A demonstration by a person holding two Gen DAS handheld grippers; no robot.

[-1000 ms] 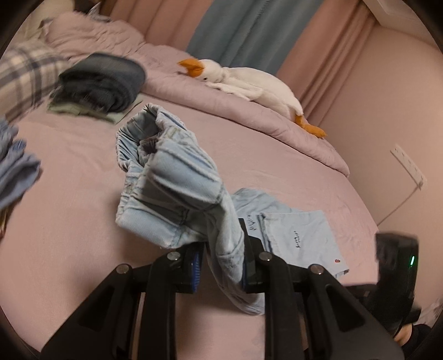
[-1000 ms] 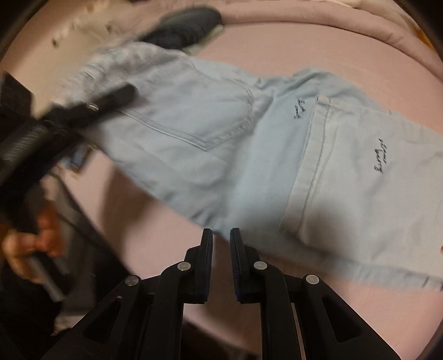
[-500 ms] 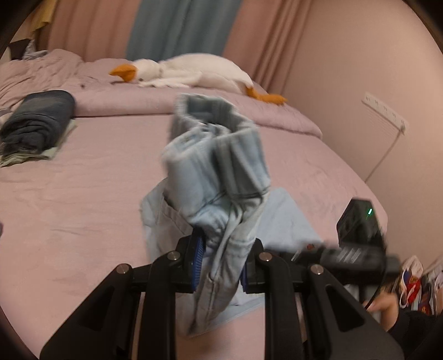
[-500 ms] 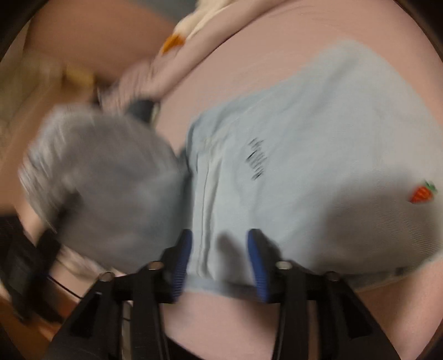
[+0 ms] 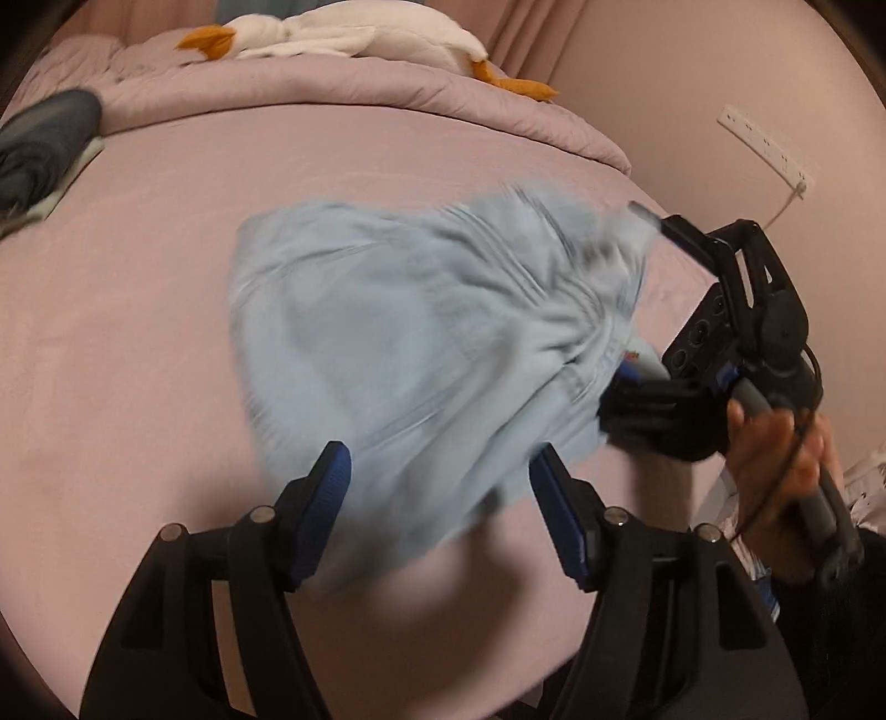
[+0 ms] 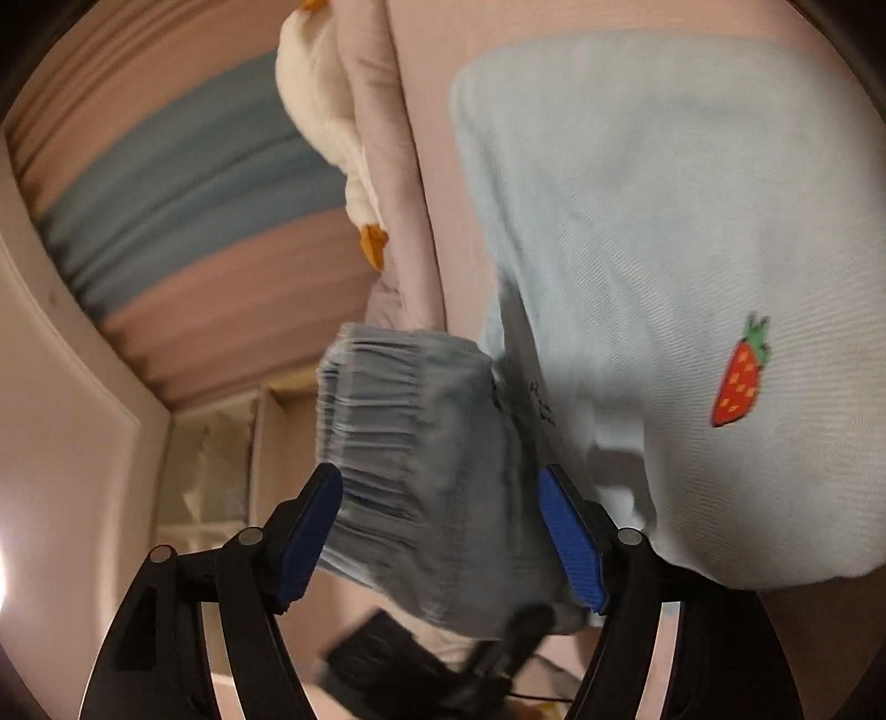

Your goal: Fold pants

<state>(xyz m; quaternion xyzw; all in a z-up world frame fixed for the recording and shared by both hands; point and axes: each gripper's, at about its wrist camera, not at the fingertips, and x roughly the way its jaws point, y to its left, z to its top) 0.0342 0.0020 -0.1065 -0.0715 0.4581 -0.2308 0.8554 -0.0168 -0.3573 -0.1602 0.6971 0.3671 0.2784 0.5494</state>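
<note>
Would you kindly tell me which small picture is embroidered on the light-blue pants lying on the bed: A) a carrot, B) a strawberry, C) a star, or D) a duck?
B: the right wrist view shows a red strawberry with a green top stitched on the light-blue pants.

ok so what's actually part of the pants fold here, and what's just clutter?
In play:
- light blue pants
- left gripper, fingers opening, pants between
- right gripper, fingers opening, waistband between
- bed

Lying about:
- goose plush
- dark folded clothes
- wall power strip
</note>
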